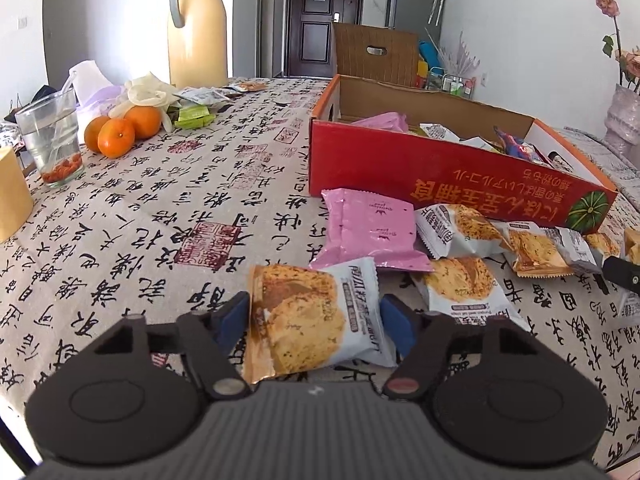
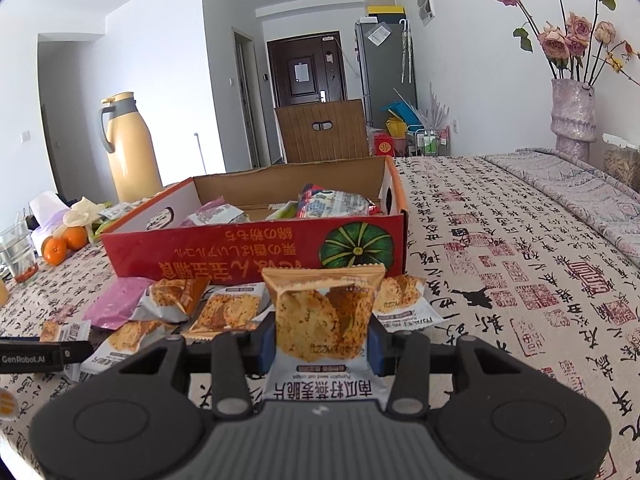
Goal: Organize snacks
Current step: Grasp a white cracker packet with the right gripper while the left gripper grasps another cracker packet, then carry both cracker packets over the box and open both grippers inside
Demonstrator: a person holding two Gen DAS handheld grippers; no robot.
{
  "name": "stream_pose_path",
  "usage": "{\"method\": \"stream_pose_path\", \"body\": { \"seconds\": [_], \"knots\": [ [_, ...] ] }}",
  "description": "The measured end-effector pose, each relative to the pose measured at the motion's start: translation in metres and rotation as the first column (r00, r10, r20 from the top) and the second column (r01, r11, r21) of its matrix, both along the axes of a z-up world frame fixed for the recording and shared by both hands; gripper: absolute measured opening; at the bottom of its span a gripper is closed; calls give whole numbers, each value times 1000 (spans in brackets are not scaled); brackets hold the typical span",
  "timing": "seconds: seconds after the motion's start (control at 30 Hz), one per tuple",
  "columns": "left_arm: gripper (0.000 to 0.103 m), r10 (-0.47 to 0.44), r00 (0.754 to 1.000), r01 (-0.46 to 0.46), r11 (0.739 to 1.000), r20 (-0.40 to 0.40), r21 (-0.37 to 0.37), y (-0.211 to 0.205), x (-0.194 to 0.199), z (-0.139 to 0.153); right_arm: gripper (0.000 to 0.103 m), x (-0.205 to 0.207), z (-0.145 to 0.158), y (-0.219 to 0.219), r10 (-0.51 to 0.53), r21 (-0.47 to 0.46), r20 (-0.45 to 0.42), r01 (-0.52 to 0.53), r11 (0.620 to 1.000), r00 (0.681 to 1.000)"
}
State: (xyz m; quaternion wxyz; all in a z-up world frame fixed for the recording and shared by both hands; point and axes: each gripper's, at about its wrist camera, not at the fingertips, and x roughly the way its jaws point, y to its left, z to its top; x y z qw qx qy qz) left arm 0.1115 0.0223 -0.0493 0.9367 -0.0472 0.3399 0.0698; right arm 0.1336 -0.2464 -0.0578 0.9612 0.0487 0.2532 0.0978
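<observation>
Your left gripper [image 1: 314, 316] pinches a cracker pack [image 1: 312, 320] low in the frame; your right gripper [image 2: 322, 344] squeezes another pack [image 2: 324, 320] mid-frame.

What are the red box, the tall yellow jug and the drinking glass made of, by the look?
Red box: cardboard, printed glossy red outside, raw brown inside with a torn-looking rim. Yellow jug: smooth cream body with a grey handle and collar; probably plastic or coated metal, can't tell which. Glass: clear glass or clear plastic, see-through with water inside.
</observation>
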Motion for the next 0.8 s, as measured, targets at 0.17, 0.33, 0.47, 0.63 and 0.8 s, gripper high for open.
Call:
{"method": "stream_pose_path", "body": {
  "seconds": [0.17, 0.33, 0.47, 0.63, 0.8],
  "knots": [
    [65, -2, 1000, 3, 1000, 12, -12, 2, -3, 0, 43, -1, -1, 0, 1, 2, -2, -1, 1000, 1000],
    [57, -10, 1000, 11, 1000, 22, -23, 4, -5, 1, 43, -1, 0, 0, 2, 3, -3, -2, 1000, 1000],
    [55, -15, 999, 17, 999, 30, -39, 7, -6, 2, 43, -1, -1, 0, 4, 3, -5, -4, 1000, 1000],
    [55, -30, 998, 32, 999, 50, -37, 6, -9, 7, 43, -1, -1, 0, 5, 2, -2, -5, 1000, 1000],
    [55, -53, 993, 56, 998, 103, -26, 5, -12, 24, 43, 0, 2, 2, 6, 1, 6, -6, 1000, 1000]
  ]
}}
